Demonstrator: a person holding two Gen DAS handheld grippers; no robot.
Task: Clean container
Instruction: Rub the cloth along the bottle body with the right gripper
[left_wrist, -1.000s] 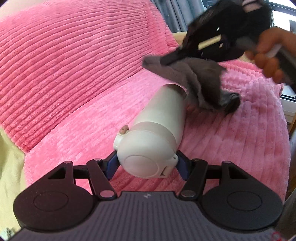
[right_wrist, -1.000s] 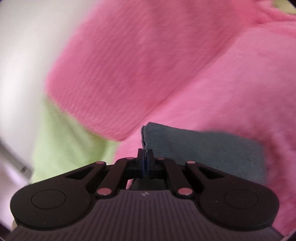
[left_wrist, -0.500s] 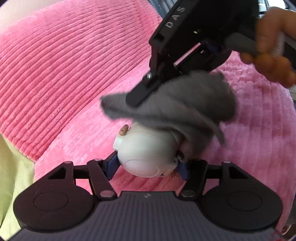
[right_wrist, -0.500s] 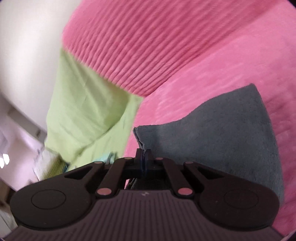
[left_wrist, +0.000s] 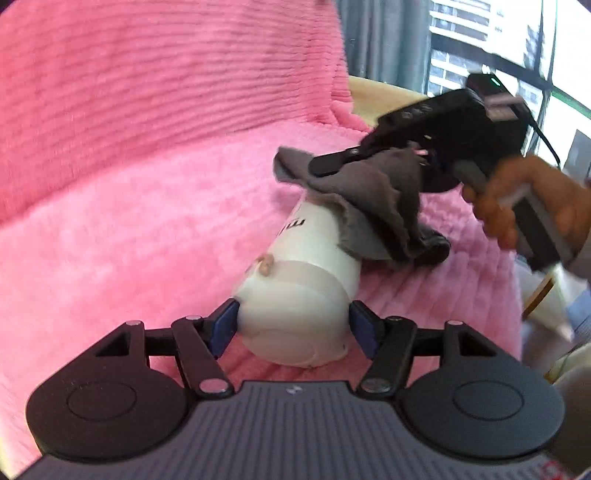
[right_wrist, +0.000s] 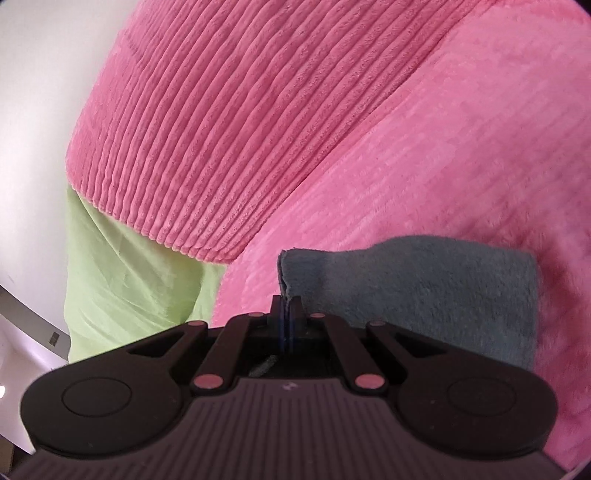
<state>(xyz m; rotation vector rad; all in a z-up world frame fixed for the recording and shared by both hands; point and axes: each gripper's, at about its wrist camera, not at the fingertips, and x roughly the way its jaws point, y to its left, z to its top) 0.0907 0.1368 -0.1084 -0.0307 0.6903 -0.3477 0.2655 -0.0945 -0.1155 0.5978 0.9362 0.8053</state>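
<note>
A white bottle (left_wrist: 306, 280) lies on its side over the pink corduroy sofa seat (left_wrist: 147, 240), lid end toward me. My left gripper (left_wrist: 293, 325) is shut on its lid end, blue pads on both sides. My right gripper (left_wrist: 332, 166) is shut on a grey cloth (left_wrist: 373, 199), which drapes over the bottle's far end. In the right wrist view the right gripper (right_wrist: 286, 314) pinches the cloth (right_wrist: 424, 288), which spreads to the right; the bottle is hidden under it.
The pink backrest cushion (left_wrist: 166, 74) rises behind the seat. A green sheet (right_wrist: 122, 269) covers the sofa's left end by a white wall (right_wrist: 37, 110). A window (left_wrist: 498, 44) and curtain (left_wrist: 380, 37) stand at far right.
The right gripper has carried the cloth from the bottle's far end to its lid end and back to the far end. The left gripper keeps its hold; the bottle has turned slightly.
</note>
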